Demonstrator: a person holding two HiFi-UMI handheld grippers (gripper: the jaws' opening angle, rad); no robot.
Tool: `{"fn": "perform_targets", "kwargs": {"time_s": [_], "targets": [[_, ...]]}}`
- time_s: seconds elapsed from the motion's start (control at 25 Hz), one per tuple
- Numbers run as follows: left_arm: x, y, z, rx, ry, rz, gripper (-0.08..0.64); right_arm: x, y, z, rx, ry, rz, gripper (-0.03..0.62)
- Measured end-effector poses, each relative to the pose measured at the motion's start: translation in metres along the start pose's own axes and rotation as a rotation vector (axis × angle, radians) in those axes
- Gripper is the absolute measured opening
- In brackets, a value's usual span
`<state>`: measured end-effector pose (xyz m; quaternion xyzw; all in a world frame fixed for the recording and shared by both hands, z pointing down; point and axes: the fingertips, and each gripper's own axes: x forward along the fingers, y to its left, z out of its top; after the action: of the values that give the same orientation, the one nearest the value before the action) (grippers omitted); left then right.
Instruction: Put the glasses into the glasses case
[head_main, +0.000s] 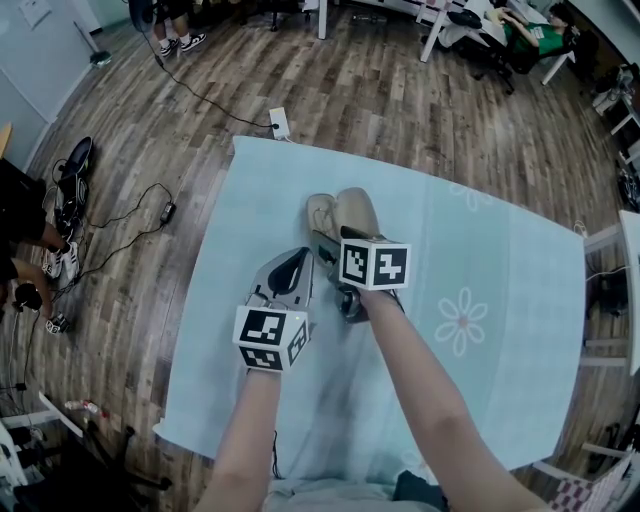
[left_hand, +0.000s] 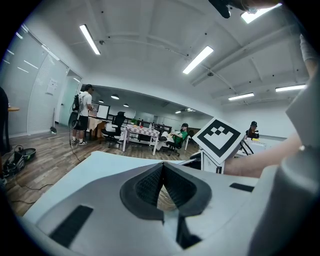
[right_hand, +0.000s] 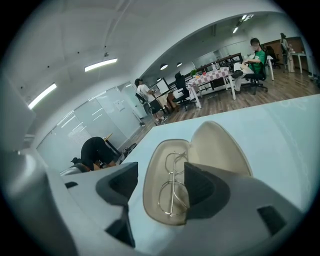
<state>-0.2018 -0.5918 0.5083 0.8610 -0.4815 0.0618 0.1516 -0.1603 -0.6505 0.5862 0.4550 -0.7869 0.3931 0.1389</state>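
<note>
Pale blue cloth (head_main: 500, 250) w/ flower print is covering the table. Wood floor (head_main: 380, 90), desks & seated ppl (right_hand: 255, 55) are showing beyond. The glasses (right_hand: 172, 185) are lying folded inside the open beige glasses case (right_hand: 220, 145), just ahead of the right gripper (right_hand: 160, 175), framed btwn its jaws, which are standing wide apart, touching nothing. The left gripper (left_hand: 163, 172) is sitting just beside it, jaws together. Both forearms are reaching fwd, grippers tilting down.
</note>
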Motion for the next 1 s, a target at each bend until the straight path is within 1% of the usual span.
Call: {"fn": "perform_targets", "kwargs": {"time_s": [0.16,0.32,0.36,0.44,0.56,0.6,0.64,0.68,0.72,0.76,1.0], "targets": [[-0.004,-0.003,0.004,0.005,-0.002,0.0,0.009,-0.007,0.006,0.002,-0.001,-0.019,0.015,0.284],[-0.008,-0.009,0.008,0.015,-0.006,-0.002,0.009,-0.018,0.015,0.006,-0.025,-0.058,0.05,0.282],[-0.009,-0.011,0.009,0.017,-0.008,-0.002,0.009,-0.021,0.015,0.007,-0.031,-0.066,0.05,0.273],[-0.013,-0.016,0.011,0.024,-0.012,-0.004,0.009,-0.027,0.016,0.005,-0.048,-0.066,0.043,0.237],[-0.019,-0.02,0.015,0.032,-0.019,-0.007,0.009,-0.037,0.02,-0.001,-0.081,-0.051,0.034,0.205],[-0.021,-0.021,0.015,0.034,-0.02,-0.008,0.009,-0.04,0.022,-0.002,-0.086,-0.048,0.029,0.181],[-0.023,-0.022,0.016,0.036,-0.021,-0.008,0.009,-0.044,0.023,-0.003,-0.088,-0.047,0.022,0.137],[-0.025,-0.024,0.018,0.038,-0.022,-0.008,0.009,-0.049,0.024,-0.002,-0.089,-0.05,0.014,0.072],[-0.026,-0.026,0.019,0.039,-0.023,-0.009,0.009,-0.054,0.025,-0.001,-0.093,-0.054,0.009,0.033],[-0.027,-0.029,0.021,0.042,-0.024,-0.012,0.009,-0.059,0.027,0.001,-0.098,-0.06,0.008,0.015],[-0.038,-0.046,0.025,0.062,-0.026,-0.022,0.009,-0.088,0.036,0.003,-0.141,-0.104,0.012,0.006]]}}
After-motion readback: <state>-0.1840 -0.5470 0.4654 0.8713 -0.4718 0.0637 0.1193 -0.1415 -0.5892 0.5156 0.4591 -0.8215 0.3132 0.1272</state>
